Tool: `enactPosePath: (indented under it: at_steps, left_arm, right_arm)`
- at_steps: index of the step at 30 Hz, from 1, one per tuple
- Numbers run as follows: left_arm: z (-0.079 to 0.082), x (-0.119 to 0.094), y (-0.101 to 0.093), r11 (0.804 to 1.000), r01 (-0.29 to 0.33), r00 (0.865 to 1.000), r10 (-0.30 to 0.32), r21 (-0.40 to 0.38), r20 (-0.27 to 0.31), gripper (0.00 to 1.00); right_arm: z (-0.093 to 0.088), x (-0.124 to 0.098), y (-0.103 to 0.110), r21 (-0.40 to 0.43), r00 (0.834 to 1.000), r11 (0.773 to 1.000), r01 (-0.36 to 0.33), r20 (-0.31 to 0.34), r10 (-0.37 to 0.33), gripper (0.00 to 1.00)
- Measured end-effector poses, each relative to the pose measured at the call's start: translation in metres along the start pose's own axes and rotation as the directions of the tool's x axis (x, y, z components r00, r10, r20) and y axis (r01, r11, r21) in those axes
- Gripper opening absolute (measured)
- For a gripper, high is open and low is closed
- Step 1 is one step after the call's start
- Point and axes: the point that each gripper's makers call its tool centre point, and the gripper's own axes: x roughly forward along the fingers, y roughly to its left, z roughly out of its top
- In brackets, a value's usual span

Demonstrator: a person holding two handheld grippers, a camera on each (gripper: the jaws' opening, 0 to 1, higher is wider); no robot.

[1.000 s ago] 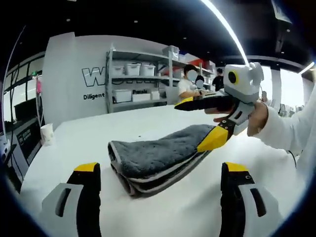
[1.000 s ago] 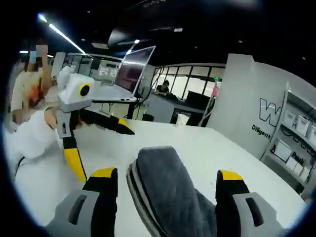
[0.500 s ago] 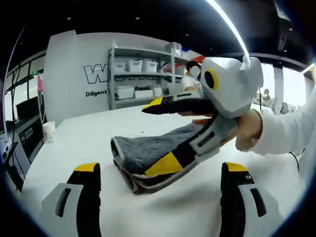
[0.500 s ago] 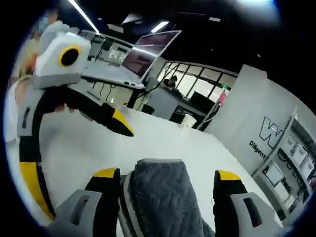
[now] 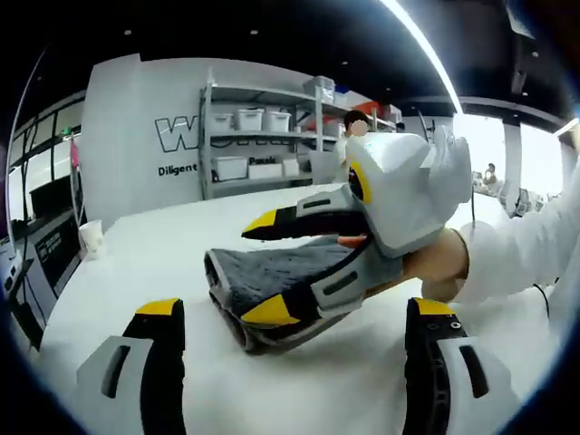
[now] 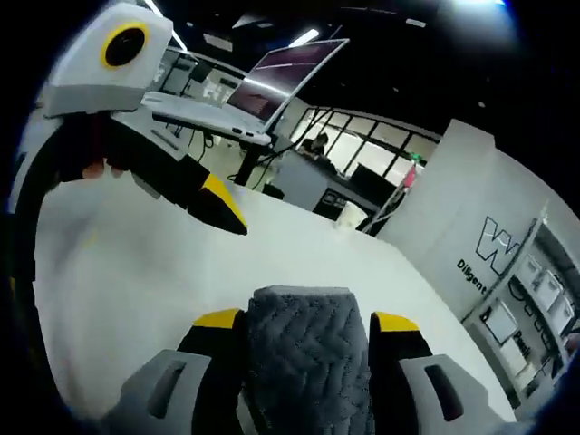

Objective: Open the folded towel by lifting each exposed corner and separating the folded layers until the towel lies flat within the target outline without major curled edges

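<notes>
Grey towel (image 6: 299, 353) now pinched by closing right hand-held gripper (image 6: 304, 319).

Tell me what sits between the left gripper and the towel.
The right gripper does: it reaches in from the right of the left gripper view, its jaws set around the folded towel, with a hand behind it. The left gripper is open, short of the towel, with bare table before it.

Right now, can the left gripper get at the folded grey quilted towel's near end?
Probably not cleanly. The left gripper is open facing the folded grey quilted towel, but the right gripper straddles that same end, its jaws either side of the fold.
</notes>
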Motion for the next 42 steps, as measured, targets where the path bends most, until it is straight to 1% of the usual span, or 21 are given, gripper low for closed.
enactPosePath:
  at_steps: [2,4,5,6,10,12,14,16,19,20,22,25,26,28,30,34,37,42]
  left_arm:
    - [0.0,0.0,-0.005,1.0,-0.001,1.0,0.001,0.0,0.003,0.99]
    - [0.0,-0.001,-0.008,1.0,-0.002,1.0,0.002,-0.002,0.004,0.99]
    - [0.0,0.0,-0.007,1.0,-0.002,1.0,0.002,-0.001,0.003,0.99]
    - [-0.001,0.0,-0.008,1.0,-0.002,1.0,0.002,-0.002,0.003,0.99]
    - [-0.002,-0.001,-0.013,1.0,-0.003,1.0,0.003,-0.005,0.003,0.99]
    - [-0.003,-0.001,-0.015,1.0,-0.004,1.0,0.004,-0.007,0.001,0.99]
    - [-0.004,-0.001,-0.016,1.0,-0.006,1.0,0.006,-0.007,0.0,0.99]
    - [-0.004,-0.001,-0.017,1.0,-0.007,1.0,0.007,-0.006,-0.002,0.99]
    - [-0.006,0.0,-0.019,1.0,-0.007,1.0,0.007,-0.006,-0.005,0.99]
    - [-0.006,0.0,-0.019,1.0,-0.007,1.0,0.007,-0.007,-0.005,0.99]
    - [-0.006,0.0,-0.019,1.0,-0.006,1.0,0.006,-0.008,-0.005,0.99]
    - [-0.006,0.0,-0.019,1.0,-0.006,1.0,0.006,-0.008,-0.007,0.99]
    - [-0.007,0.0,-0.019,1.0,-0.007,1.0,0.006,-0.008,-0.008,0.99]
    - [-0.007,0.0,-0.019,1.0,-0.007,1.0,0.007,-0.009,-0.01,0.99]
    - [-0.008,0.001,-0.018,1.0,-0.008,1.0,0.008,-0.01,-0.013,0.99]
    - [-0.008,0.002,-0.013,1.0,-0.009,1.0,0.009,-0.012,-0.021,0.99]
    - [-0.009,0.001,-0.011,1.0,-0.011,1.0,0.011,-0.017,-0.018,0.99]
    - [-0.01,0.001,-0.01,1.0,-0.014,1.0,0.013,-0.018,-0.019,0.99]
  right_arm:
    - [0.001,0.0,0.001,-0.045,1.0,0.999,0.013,0.011,-0.013,0.45]
    - [0.002,0.0,0.006,-0.073,1.0,0.997,0.008,0.022,-0.007,0.42]
    - [0.003,0.0,0.007,-0.085,1.0,0.996,0.005,0.025,-0.003,0.38]
    - [0.003,0.002,0.006,-0.097,1.0,0.995,0.002,0.029,0.001,0.36]
    - [0.005,0.002,0.013,-0.094,0.998,0.995,-0.027,0.055,0.032,0.2]
    - [0.002,0.002,0.018,-0.097,0.997,0.994,-0.048,0.055,0.054,0.12]
    - [0.001,0.001,0.02,-0.104,0.997,0.993,-0.051,0.054,0.057,0.07]
    - [0.002,0.0,0.02,-0.115,0.996,0.992,-0.048,0.069,0.056,0.03]
    - [0.005,-0.004,0.018,-0.118,0.994,0.993,-0.03,0.096,0.042,0.01]
    - [0.007,-0.006,0.016,-0.128,0.993,0.992,-0.015,0.118,0.03,0.01]
    - [0.008,-0.008,0.008,-0.117,0.991,0.993,0.02,0.136,-0.003,0.0]
    - [0.009,-0.011,0.004,-0.085,0.988,0.996,0.03,0.152,-0.017,0.0]
    - [0.008,-0.015,0.002,-0.055,0.988,0.998,0.035,0.155,-0.026,0.0]
    - [0.006,-0.019,-0.001,-0.03,0.987,0.999,0.045,0.154,-0.04,0.0]
    - [0.006,-0.023,-0.003,0.007,0.985,0.999,0.049,0.168,-0.05,0.0]
    - [0.003,-0.024,-0.008,0.055,0.981,0.997,0.055,0.181,-0.064,0.0]
    - [0.0,-0.029,-0.015,0.118,0.977,0.991,0.071,0.193,-0.093,0.0]
    - [-0.003,-0.035,-0.026,0.177,0.972,0.981,0.078,0.207,-0.115,0.0]
